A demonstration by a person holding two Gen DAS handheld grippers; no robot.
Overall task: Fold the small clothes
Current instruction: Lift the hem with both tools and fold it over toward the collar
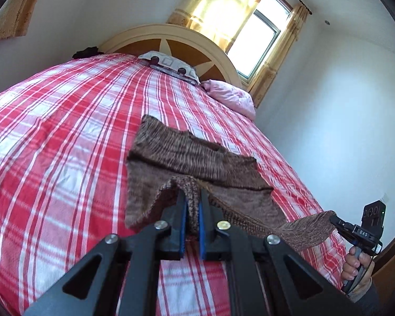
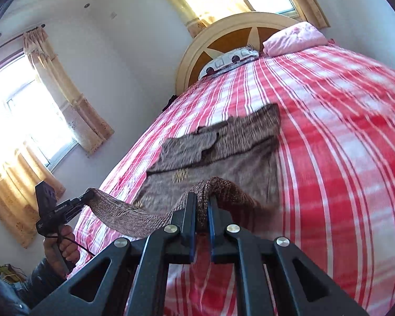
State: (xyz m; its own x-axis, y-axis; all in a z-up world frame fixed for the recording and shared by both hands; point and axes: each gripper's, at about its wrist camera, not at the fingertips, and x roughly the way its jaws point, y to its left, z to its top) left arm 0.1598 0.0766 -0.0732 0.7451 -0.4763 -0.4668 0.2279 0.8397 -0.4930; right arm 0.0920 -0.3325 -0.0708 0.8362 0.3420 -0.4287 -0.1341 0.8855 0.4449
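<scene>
Both grippers, left (image 1: 193, 197) and right (image 2: 202, 202), are pinching the near hem of the brown knit (image 1: 187, 155), lifting it off the red plaid bed (image 1: 65, 131); headboard (image 1: 171, 36), pillows, curtained windows beyond.

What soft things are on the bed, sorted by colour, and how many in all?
Brown: 1, the sweater, its near edge pinched by the left gripper and right gripper.
Pink: 1, the quilt.
White patterned: 1, the pillow.
Black: 1, a dark bundle, too far to identify.
Total: 4
</scene>
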